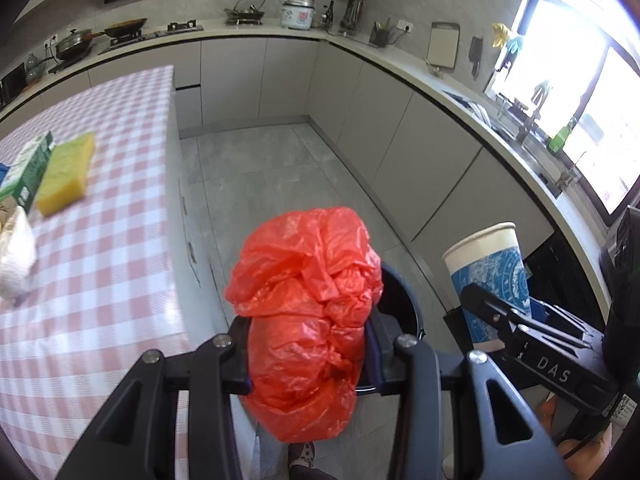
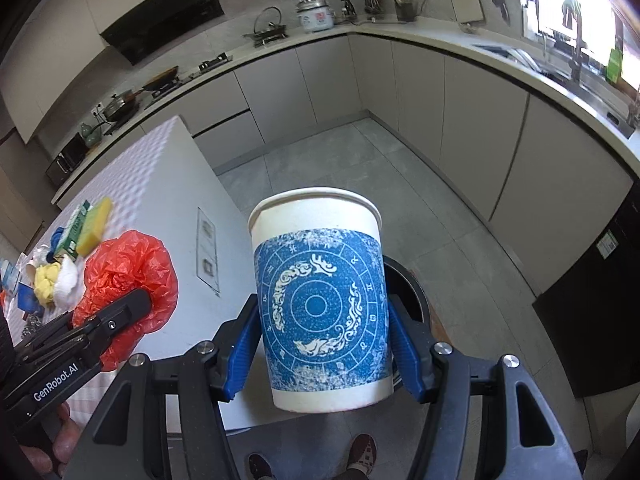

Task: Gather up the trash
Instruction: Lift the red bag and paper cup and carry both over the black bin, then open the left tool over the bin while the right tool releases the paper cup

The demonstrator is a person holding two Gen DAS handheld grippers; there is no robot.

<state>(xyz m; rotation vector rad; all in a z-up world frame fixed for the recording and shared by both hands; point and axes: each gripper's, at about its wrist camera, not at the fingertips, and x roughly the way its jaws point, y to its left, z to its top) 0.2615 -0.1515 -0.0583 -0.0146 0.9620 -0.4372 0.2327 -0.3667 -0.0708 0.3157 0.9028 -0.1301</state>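
My left gripper [image 1: 306, 354] is shut on a crumpled red plastic bag [image 1: 308, 308], held in the air beside the table's edge. In the right wrist view the same red bag [image 2: 132, 276] shows at the left. My right gripper [image 2: 322, 348] is shut on a white paper cup [image 2: 320, 304] with a blue round pattern, upright between the blue pads. The cup [image 1: 490, 268] also appears at the right of the left wrist view. A dark round trash bin [image 1: 400, 300] stands on the floor just behind the bag; its rim [image 2: 408, 284] peeks out behind the cup.
A table with a pink checked cloth [image 1: 100, 240] lies to the left, bearing a yellow sponge [image 1: 66, 174], a green carton [image 1: 30, 170] and white crumpled paper [image 1: 16, 256]. Grey cabinets and a counter [image 1: 400, 64] curve around the tiled floor [image 1: 272, 176]. A person's shoes [image 2: 362, 452] show below.
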